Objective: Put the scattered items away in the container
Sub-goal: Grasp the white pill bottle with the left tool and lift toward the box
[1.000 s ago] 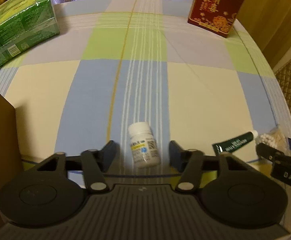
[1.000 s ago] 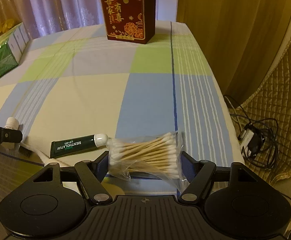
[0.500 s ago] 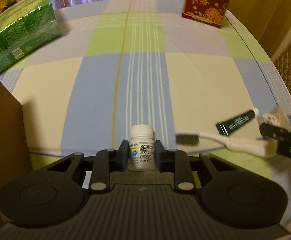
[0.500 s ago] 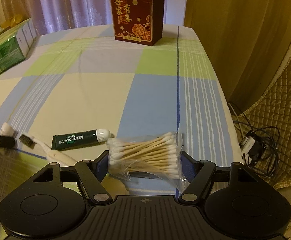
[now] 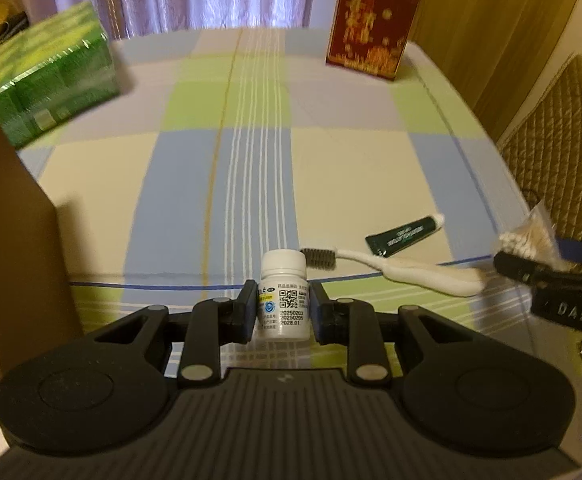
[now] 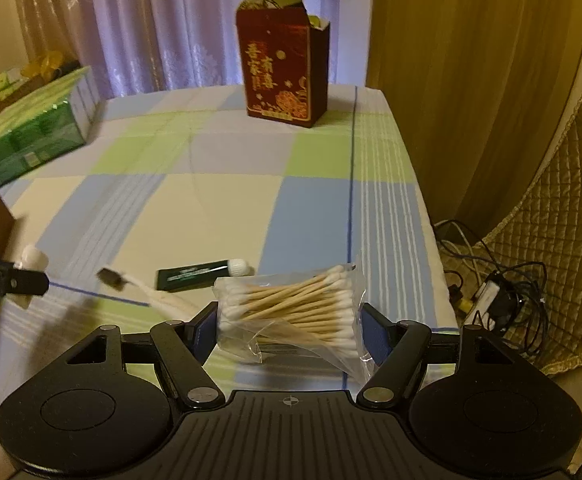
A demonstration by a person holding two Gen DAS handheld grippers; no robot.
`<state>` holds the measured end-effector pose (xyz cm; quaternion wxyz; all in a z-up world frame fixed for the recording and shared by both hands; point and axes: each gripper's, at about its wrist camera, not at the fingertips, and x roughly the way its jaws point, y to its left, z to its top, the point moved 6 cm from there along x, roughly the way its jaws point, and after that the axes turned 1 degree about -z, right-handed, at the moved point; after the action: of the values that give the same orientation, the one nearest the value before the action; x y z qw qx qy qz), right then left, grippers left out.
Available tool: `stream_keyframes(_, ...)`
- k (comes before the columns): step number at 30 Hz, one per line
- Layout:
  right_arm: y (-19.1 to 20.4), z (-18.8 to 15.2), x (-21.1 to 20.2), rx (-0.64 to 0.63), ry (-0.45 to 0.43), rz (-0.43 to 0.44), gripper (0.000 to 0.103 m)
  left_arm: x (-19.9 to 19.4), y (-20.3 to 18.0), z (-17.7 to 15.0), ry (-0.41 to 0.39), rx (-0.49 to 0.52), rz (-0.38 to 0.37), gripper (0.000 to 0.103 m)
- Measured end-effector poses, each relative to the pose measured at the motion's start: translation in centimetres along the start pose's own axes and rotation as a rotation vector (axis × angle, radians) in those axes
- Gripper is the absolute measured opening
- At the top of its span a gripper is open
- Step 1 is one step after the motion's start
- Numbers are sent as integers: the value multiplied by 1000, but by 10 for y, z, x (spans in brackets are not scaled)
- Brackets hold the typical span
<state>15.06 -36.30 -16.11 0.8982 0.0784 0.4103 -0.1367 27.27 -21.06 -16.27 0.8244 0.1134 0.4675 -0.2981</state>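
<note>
In the left wrist view, a small white pill bottle (image 5: 283, 295) is pinched upright between the pads of the left gripper (image 5: 283, 307), above the near edge of the checked tablecloth (image 5: 251, 176). The grip sits low on the smooth round body, so the bottle could be twisted or squeezed out if it is swung quickly toward the brown box (image 5: 19, 240) just left of the bottle. A toothbrush (image 5: 391, 266) and a green tube (image 5: 405, 235) are left on the cloth to the right of the bottle. In the right wrist view, a bag of cotton swabs (image 6: 291, 304) is held between the half-closed jaws of the right gripper (image 6: 291, 326), raised off the cloth. The loose plastic could slide, since only the bag's ends are pressed.
</note>
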Motion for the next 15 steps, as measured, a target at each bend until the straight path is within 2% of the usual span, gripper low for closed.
stream_keyframes(5, 20, 5, -19, -22, -24, 45, 74, -34, 8, -1, -50, -17, 6, 22)
stream_keyframes(15, 83, 20, -56, -106, -93, 170, 74, -93, 37, -12, -128, -75, 40, 22)
